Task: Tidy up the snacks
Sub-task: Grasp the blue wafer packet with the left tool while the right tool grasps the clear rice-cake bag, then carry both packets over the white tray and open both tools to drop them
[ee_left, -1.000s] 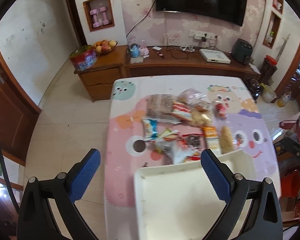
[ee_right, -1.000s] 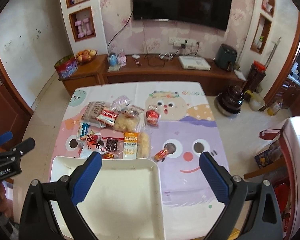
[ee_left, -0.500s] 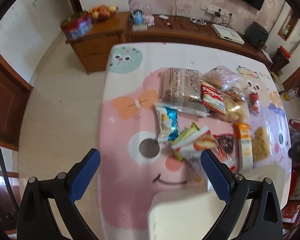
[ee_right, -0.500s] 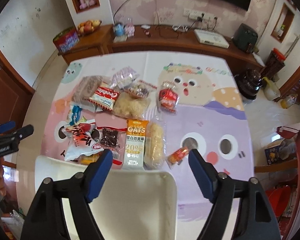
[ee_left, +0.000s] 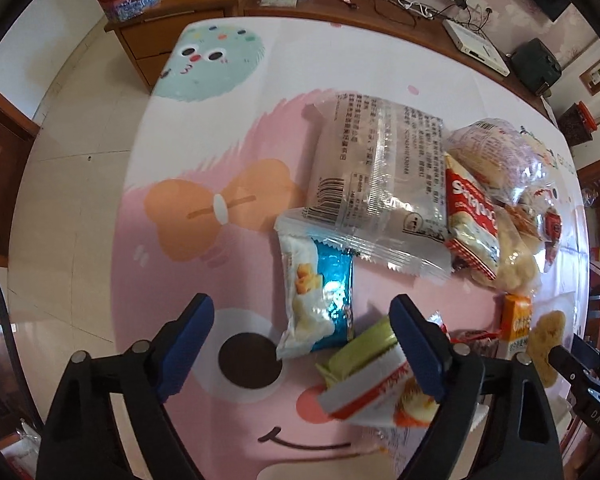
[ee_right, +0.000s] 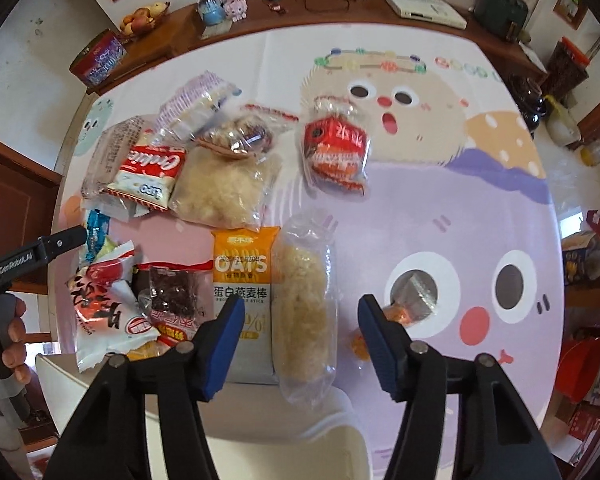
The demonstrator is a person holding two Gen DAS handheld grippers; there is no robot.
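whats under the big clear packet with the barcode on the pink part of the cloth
The clear packet overlaps the top edge of the blue-and-white snack packet. On its right, the red cookie packet overlaps it. Anything else beneath is hidden by its print and glare.

White tray [ee_right: 340,416] runs off the bottom edge; small orange candy [ee_right: 400,314] perhaps half-hidden behind the claw.

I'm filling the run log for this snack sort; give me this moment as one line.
left gripper: closing, blue-white packet between jaws, untouched | right gripper: closing, clear rice-crisp packet between jaws, untouched | tray: no snacks seen
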